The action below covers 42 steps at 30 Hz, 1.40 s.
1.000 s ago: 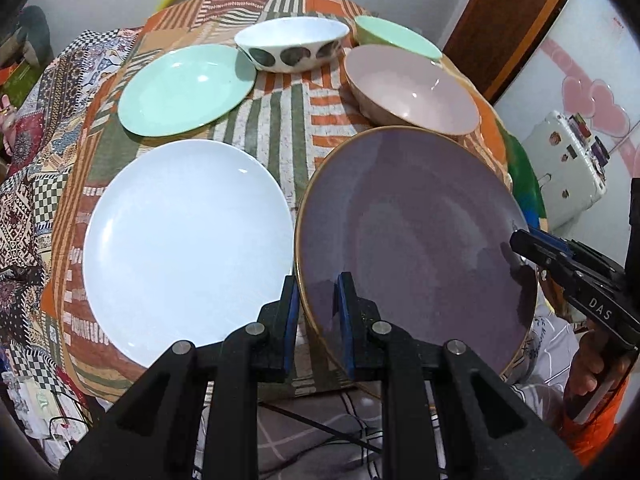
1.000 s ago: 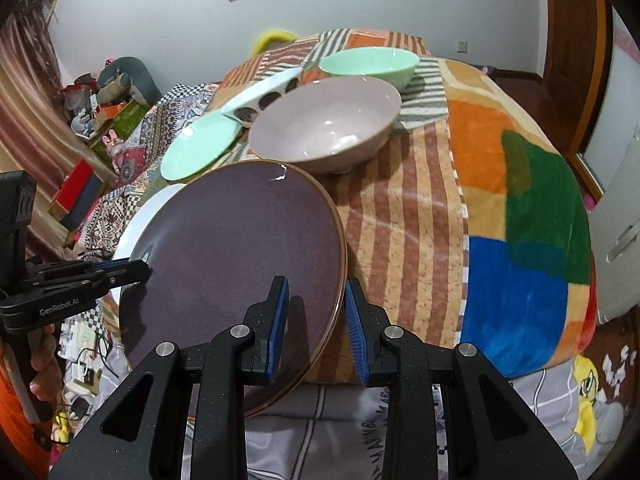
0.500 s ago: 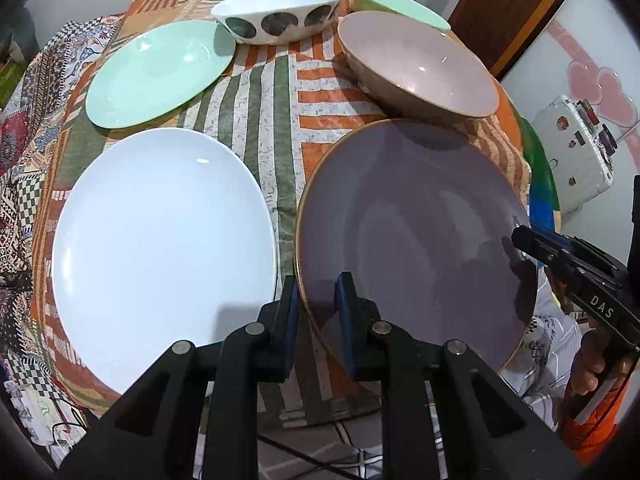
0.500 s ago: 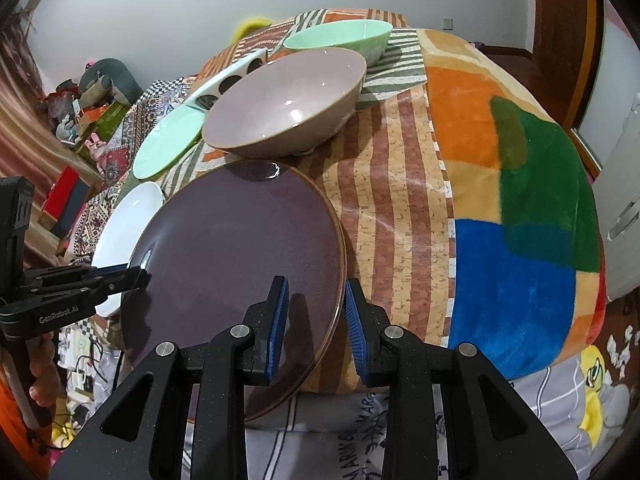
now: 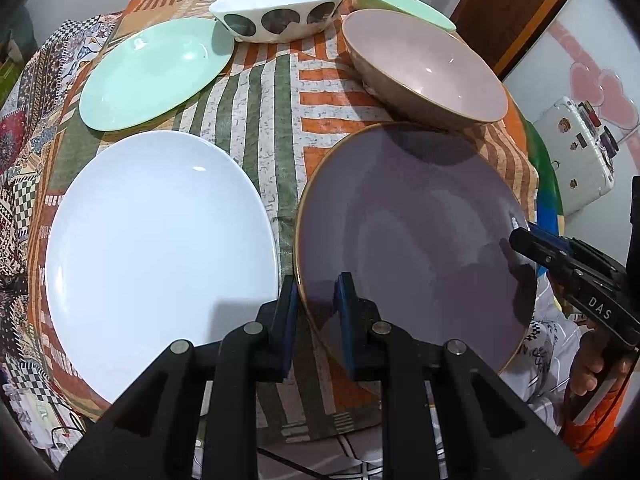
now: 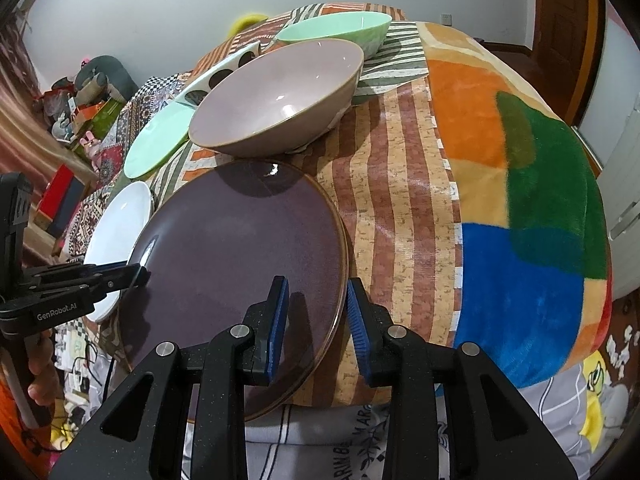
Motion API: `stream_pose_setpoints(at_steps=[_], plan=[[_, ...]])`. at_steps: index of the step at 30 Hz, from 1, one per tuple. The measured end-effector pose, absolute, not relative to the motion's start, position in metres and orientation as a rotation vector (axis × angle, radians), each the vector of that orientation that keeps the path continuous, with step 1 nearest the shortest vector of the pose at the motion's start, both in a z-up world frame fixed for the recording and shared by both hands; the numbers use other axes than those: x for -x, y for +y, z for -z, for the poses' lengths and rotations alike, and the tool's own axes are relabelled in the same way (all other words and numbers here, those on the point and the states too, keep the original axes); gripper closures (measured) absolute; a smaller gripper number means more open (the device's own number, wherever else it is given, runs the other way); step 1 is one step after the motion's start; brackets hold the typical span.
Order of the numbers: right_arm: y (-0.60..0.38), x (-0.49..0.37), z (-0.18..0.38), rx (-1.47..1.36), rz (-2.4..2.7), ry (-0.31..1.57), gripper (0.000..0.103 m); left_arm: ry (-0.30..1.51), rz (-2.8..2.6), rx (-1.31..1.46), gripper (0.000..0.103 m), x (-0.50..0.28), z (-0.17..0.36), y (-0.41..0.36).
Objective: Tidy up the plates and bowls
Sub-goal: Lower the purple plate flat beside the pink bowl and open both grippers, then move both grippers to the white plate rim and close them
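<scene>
Both hand-held grippers, left (image 5: pixel 316 312) and right (image 6: pixel 314 322), were seen with fingers apart, straddling opposite rims of the purple plate (image 6: pixel 240 264) at frame bottom, not clamped. Beside it, lower left, the white plate (image 5: pixel 156 252) was laid on the patterned cloth (image 5: pixel 272 120). Farther up, the mint plate (image 5: pixel 152 72), spotted bowl (image 5: pixel 280 12), pink bowl (image 5: pixel 428 68) and mint bowl (image 6: pixel 340 32) were seen.

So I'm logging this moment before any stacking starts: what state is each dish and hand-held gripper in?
Purple plate: flat on the cloth, near edge overhanging, empty.
White plate: flat, empty, beside the purple one.
Mint plate: flat, empty.
Pink bowl: upright, empty.
Spotted bowl: upright; inside hidden.
Mint bowl: upright, empty.
Left hand-held gripper: straddling the purple plate's rim; grip uncertain.
Right hand-held gripper: open around the opposite rim.
</scene>
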State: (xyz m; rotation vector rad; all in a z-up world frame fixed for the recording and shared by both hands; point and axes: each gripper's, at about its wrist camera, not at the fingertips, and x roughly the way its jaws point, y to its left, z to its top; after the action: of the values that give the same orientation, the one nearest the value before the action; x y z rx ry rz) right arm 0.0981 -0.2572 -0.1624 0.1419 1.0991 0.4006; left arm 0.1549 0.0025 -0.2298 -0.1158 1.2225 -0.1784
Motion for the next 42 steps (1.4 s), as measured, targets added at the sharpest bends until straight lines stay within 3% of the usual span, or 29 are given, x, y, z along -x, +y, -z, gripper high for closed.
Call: stream_pose_setpoints(at_steps=[9,11,15,20,28,34,42], plan=[[-0.259,-0.095,0.136,-0.104,-0.385,1.011,0.072,1.115,0.177,0.066,0.085,-0.146,0.200,-0.002],[-0.256,-0.094,0.129,-0.096,-0.390,0.992,0.071,1.087,0.181,0.063,0.081,-0.143,0.190,-0.002],[-0.250,-0.089,0.113,-0.083,-0.407,0.939,0.060,1.034,0.188,0.064,0.076,-0.132,0.171,0.000],[-0.237,-0.088,0.098,-0.066,-0.433,0.889,0.051,0.962,0.166,0.088,0.058,-0.120,0.151,0.014],[-0.207,-0.088,0.082,-0.029,-0.486,0.825,0.035,0.876,0.082,0.121,0.045,-0.102,0.129,0.049],[-0.179,-0.090,0.080,0.003,-0.533,0.820,0.034,0.855,0.014,0.167,0.038,-0.092,0.129,0.081],[-0.146,-0.094,0.086,0.043,-0.580,0.842,0.034,0.874,-0.081,0.233,0.038,-0.084,0.147,0.126]])
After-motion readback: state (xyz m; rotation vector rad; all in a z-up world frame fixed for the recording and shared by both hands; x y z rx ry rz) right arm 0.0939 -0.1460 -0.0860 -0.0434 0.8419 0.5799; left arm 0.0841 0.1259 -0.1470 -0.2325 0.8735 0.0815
